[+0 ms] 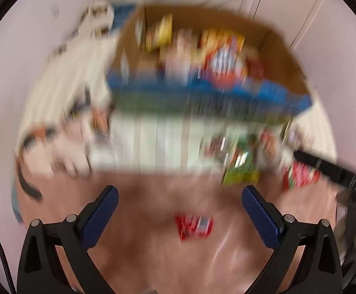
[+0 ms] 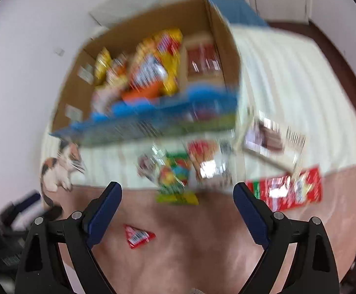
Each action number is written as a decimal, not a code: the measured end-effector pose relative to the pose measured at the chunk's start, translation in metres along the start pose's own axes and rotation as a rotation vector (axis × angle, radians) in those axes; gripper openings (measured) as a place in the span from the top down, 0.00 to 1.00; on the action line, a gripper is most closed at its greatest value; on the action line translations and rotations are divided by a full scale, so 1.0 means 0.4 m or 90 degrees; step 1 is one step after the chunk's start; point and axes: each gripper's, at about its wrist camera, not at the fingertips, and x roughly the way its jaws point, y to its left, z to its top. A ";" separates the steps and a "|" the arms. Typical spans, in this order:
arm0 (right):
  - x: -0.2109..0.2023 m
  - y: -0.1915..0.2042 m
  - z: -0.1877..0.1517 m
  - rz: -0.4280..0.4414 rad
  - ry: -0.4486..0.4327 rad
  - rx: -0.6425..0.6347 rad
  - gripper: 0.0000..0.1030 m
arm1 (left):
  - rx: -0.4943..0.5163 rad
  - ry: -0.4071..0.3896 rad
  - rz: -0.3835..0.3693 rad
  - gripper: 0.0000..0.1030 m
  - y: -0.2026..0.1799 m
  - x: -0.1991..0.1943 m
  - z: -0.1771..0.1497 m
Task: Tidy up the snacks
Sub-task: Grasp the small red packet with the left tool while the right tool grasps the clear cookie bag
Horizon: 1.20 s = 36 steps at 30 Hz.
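Note:
Both views are blurred. An open cardboard box (image 1: 276, 56) (image 2: 75, 93) with a blue printed front stands on a cream ribbed cover, holding several yellow, orange and red snack bags. In front of it lie loose packets: a green-yellow one (image 1: 241, 169) (image 2: 175, 183), a large red one (image 1: 300, 175) (image 2: 288, 191), a clear bag of brown snacks (image 2: 209, 164) and a brown pack (image 2: 268, 137). A small red packet (image 1: 194, 226) (image 2: 138, 236) lies alone on the pink surface. My left gripper (image 1: 180, 192) hangs open above it. My right gripper (image 2: 177, 186) is open too, with nothing between its fingers.
A calico cat (image 2: 60, 169) (image 1: 55, 152) sits at the left edge of the cream cover, close to the box. White walls and cupboard doors stand behind the box. In the left wrist view a black gripper part (image 1: 337, 171) reaches in from the right. A dark wooden edge (image 2: 337, 56) borders the right.

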 end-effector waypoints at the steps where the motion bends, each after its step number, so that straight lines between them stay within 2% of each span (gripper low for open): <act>1: 0.028 -0.014 -0.014 -0.003 0.013 0.005 0.08 | -0.014 0.029 -0.007 0.00 0.005 0.038 -0.032; 4: 0.085 -0.043 -0.043 -0.015 0.039 0.008 0.08 | -0.067 0.128 -0.040 0.00 0.012 0.163 -0.110; 6: 0.115 -0.058 -0.050 -0.020 0.055 0.004 0.08 | -0.104 0.168 -0.073 0.00 0.012 0.222 -0.139; 10: 0.144 -0.069 -0.027 -0.037 0.059 -0.011 0.08 | -0.179 0.213 -0.145 0.02 0.010 0.316 -0.162; 11: 0.153 -0.074 -0.018 -0.039 0.060 -0.013 0.08 | -0.201 0.214 -0.168 0.10 0.010 0.336 -0.163; 13: 0.171 -0.082 0.006 -0.039 0.062 -0.010 0.08 | -0.223 0.208 -0.178 0.27 0.010 0.354 -0.159; 16: 0.208 -0.102 0.044 -0.043 0.065 0.008 0.08 | -0.239 0.190 -0.170 0.47 0.014 0.356 -0.150; 18: 0.245 -0.117 0.067 -0.039 0.082 0.027 0.08 | -0.255 0.186 -0.184 0.48 0.021 0.352 -0.143; 20: 0.287 -0.134 0.080 -0.027 0.102 0.053 0.10 | -0.254 0.178 -0.179 0.48 0.021 0.346 -0.138; 21: 0.294 -0.141 0.082 -0.025 0.088 0.063 0.18 | -0.252 0.176 -0.176 0.48 0.024 0.345 -0.137; 22: 0.296 -0.140 0.084 -0.032 0.083 0.062 0.31 | -0.250 0.172 -0.171 0.48 0.024 0.340 -0.135; 24: 0.298 -0.135 0.081 -0.028 0.092 0.046 0.43 | -0.248 0.168 -0.163 0.48 0.028 0.331 -0.134; 30: 0.281 -0.134 0.019 -0.020 0.114 0.020 0.44 | -0.231 0.164 -0.155 0.48 0.023 0.321 -0.096; 36: 0.227 -0.123 -0.071 -0.001 0.102 0.024 0.45 | -0.190 0.139 -0.154 0.49 -0.004 0.267 -0.059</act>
